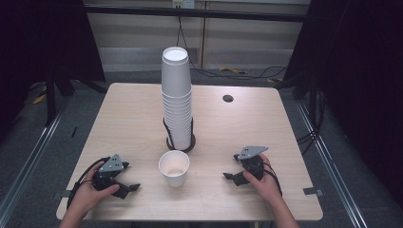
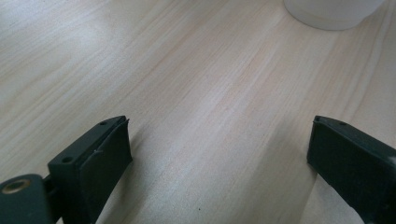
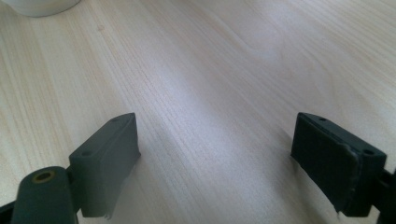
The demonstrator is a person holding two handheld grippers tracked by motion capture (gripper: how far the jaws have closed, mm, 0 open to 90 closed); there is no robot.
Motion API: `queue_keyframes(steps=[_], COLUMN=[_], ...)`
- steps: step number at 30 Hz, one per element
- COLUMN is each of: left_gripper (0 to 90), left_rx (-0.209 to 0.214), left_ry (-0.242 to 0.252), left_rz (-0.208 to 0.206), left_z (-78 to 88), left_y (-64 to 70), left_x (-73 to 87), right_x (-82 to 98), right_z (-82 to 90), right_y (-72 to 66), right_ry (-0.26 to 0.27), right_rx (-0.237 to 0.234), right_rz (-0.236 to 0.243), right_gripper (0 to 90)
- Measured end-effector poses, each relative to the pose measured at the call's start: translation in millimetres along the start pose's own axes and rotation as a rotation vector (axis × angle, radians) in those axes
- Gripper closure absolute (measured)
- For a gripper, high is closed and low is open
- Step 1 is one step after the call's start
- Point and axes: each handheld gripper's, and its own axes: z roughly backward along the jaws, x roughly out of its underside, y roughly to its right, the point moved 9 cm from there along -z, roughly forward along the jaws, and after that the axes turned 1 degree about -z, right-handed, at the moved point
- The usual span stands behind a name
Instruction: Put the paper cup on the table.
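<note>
Single white paper cup (image 1: 174, 168) stands upright on pale wood table (image 1: 133, 123), just in front of tall cup stack (image 1: 177, 99). Left gripper (image 1: 127, 188) & right gripper (image 1: 231, 167) flank cup, fingers released, nothing between.

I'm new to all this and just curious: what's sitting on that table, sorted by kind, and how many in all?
Tall stacks of white cups: 1
Single white cups: 1
Black stands under the stack: 1
Hand-held grippers, left and right: 2
Total: 5
</note>
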Motion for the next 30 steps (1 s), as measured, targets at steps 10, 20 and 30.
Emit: queue_keyframes(steps=[10, 20, 30], left_gripper=[0.8, 0.2, 0.2], left_rx=[-0.031, -0.100, -0.105], left_ry=[-0.020, -0.023, -0.026], left_rz=[0.010, 0.076, 0.077], left_z=[-1.4, -1.1, -1.0], left_y=[-2.7, -9.6, -10.0], left_x=[0.3, 0.8, 0.9], right_x=[0.0, 0.1, 0.2], right_z=[0.0, -0.1, 0.0], right_y=[0.0, 0.4, 0.4], right_ry=[0.000, -0.002, -0.002], right_rx=[0.000, 0.008, 0.010], right_rz=[0.000, 0.000, 0.000], right_gripper=[14.2, 13.0, 13.0])
